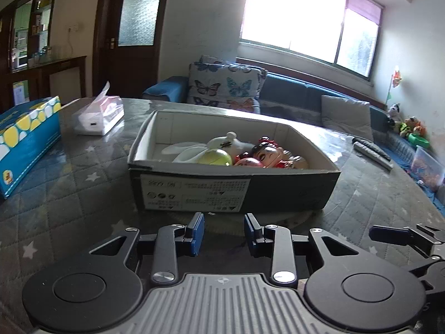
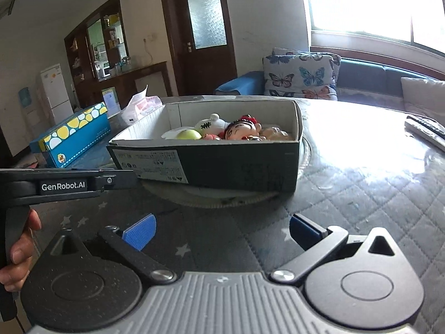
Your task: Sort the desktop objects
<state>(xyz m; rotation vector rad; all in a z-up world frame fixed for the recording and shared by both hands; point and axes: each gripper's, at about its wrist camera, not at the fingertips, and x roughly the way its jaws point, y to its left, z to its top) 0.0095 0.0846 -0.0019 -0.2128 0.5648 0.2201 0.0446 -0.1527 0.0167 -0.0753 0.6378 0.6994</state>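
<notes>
Blue pads tip both tools: the left gripper (image 1: 224, 232) has its fingers parted with nothing between them, low over the quilted star-print table cover (image 1: 83, 183); the right gripper (image 2: 222, 232) is spread wider, also empty. Just beyond them sits the dark cardboard box (image 1: 292, 188) on a round mat — inside lie a white plush toy (image 1: 222, 143), a yellow-green ball (image 1: 215, 158) and a red-haired doll (image 1: 268, 151), crowded together; further left stand a blue spotted tissue box (image 1: 25, 142) and a white tissue pack (image 1: 98, 117), with remote controls (image 1: 371, 151) far right and a butterfly cushion (image 1: 222, 85) behind.
</notes>
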